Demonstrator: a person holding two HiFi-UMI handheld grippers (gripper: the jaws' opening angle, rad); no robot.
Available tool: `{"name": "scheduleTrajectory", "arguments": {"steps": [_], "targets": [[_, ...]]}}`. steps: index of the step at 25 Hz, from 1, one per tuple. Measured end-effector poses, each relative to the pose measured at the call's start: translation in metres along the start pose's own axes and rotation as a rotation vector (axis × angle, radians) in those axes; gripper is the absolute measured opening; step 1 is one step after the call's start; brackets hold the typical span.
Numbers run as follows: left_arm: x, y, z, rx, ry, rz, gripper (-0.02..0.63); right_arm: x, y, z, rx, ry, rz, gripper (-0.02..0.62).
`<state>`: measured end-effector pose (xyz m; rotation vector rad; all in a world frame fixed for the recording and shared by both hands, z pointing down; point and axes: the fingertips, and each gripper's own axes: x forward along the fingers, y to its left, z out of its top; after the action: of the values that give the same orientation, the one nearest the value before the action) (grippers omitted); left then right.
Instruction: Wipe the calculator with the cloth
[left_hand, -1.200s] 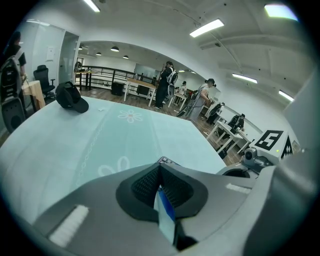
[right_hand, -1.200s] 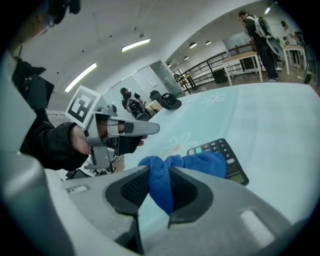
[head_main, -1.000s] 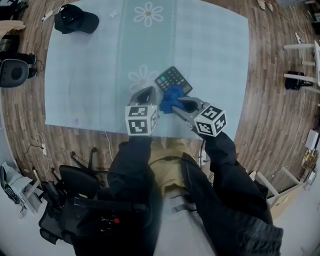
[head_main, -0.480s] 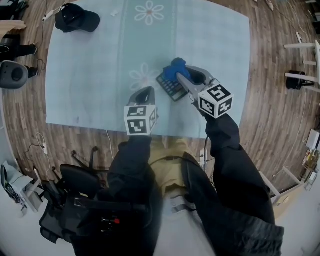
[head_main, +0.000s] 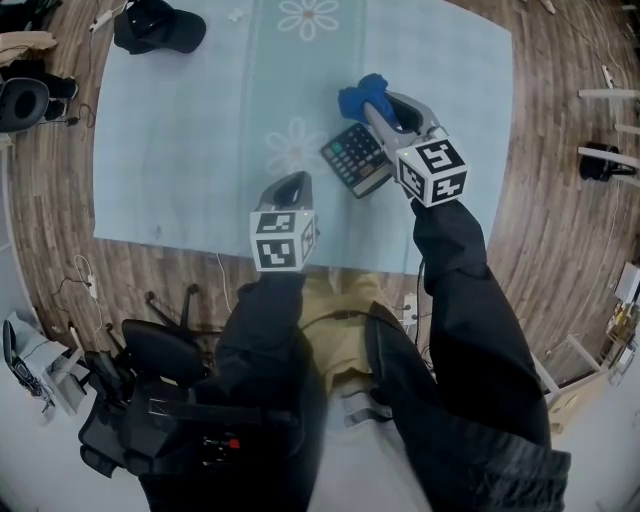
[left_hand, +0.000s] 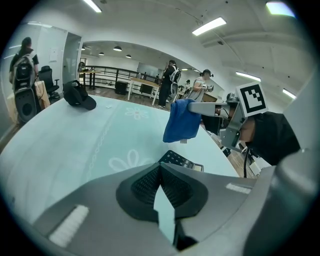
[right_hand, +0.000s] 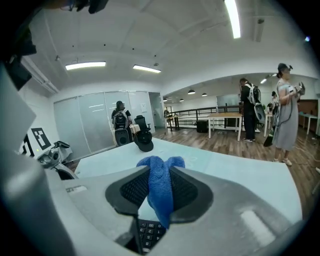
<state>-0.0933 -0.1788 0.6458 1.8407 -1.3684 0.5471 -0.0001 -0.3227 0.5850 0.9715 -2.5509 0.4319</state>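
Off-task items, table top.
Black cap (head_main: 152, 27) lies far ahead-left of left claw (head_main: 291, 184), on flowered tablecloth (head_main: 170, 150).

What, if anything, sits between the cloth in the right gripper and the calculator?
Nothing visible. The right gripper holds the blue cloth in the air just beyond the calculator, with only open space and bare tablecloth between them. The left gripper is off to the side, out of that path.
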Motion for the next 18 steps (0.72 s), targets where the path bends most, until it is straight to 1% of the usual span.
{"name": "scheduleTrajectory", "arguments": {"steps": [2, 4, 5, 8, 10, 13, 18], "targets": [[-0.001, -0.001, -0.002, -0.001, 0.004, 0.0, 0.003, 0.007, -0.003, -0.009, -0.047, 0.034, -0.009, 0.103], [-0.001, -0.001, -0.003, 0.0, 0.007, 0.0, 0.003, 0.017, -0.001, -0.036, -0.093, 0.111, -0.003, 0.103], [-0.002, -0.001, -0.005, 0.0, 0.009, 0.001, 0.003, 0.022, 0.003, -0.053, -0.096, 0.159, 0.009, 0.103], [-0.002, 0.003, -0.008, -0.003, 0.014, 0.005, 0.003, 0.024, 0.022, -0.102, -0.048, 0.283, 0.073, 0.103], [-0.002, 0.007, -0.008, -0.009, 0.013, 0.012, 0.003, 0.02, 0.038, -0.125, -0.018, 0.346, 0.121, 0.103], [-0.002, 0.01, -0.007, -0.015, 0.01, 0.017, 0.003, 0.011, 0.056, -0.142, 0.004, 0.408, 0.183, 0.103], [-0.004, 0.009, 0.004, -0.009, -0.012, 0.019, 0.003, -0.004, 0.081, -0.153, 0.012, 0.476, 0.291, 0.103]]}}
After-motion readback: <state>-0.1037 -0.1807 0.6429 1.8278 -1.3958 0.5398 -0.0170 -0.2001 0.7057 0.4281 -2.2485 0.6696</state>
